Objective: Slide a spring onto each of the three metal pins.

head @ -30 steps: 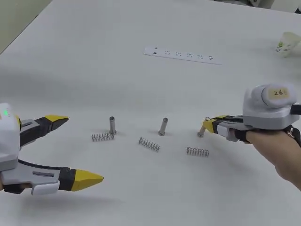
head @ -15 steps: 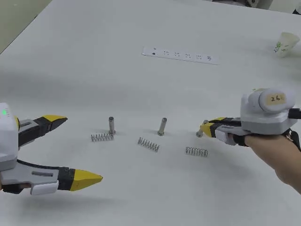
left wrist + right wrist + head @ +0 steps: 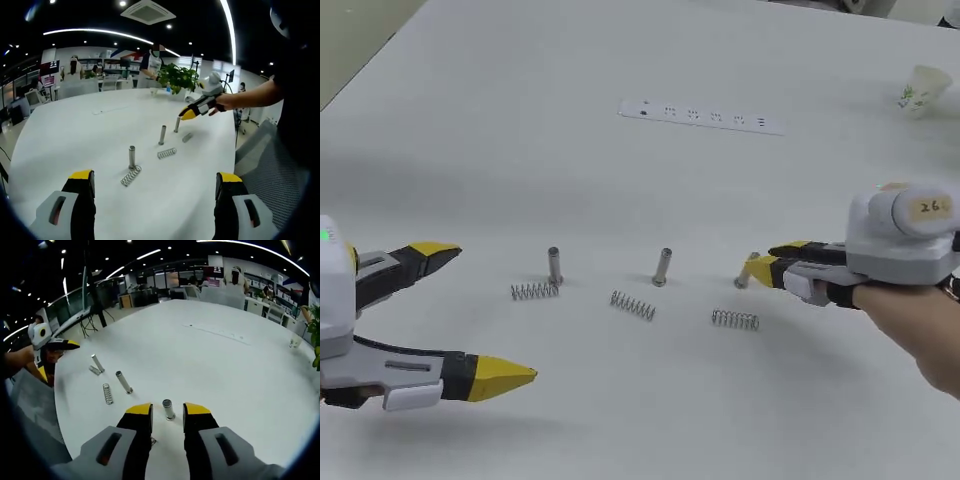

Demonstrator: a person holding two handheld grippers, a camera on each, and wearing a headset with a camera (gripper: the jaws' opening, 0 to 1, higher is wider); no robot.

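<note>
Jaws on my right gripper (image 3: pixel 770 262), black with yellow tips, stand narrowed but unclenched on either side of the rightmost short upright steel pin (image 3: pixel 168 410). A gap shows on both sides of it, so I am gripping nothing. I judge this to be the opening step: no pin carries a spring, and I am lining up on the first one. The next move calls for either a gentle pinch to steady this pin, or a drop towards the small coiled wire spring (image 3: pixel 735 319), which lies on its side just nearer to me than the pin and slightly left of it. That spring looks thin and likely to roll, so I would pinch across its coils, low to the white tabletop (image 3: pixel 620 180). Further left stand the middle steel pin (image 3: pixel 662 266) and the left steel pin (image 3: pixel 554 265), with the middle spring (image 3: pixel 632 305) and the left spring (image 3: pixel 534 290) lying loose beside them. My left gripper (image 3: pixel 155 176) hangs spread wide and empty at the near left, well apart from the left steel pin. On the far side lie a white power strip (image 3: pixel 700 116) and, to the right, a pale paper cup (image 3: pixel 918 90).
</note>
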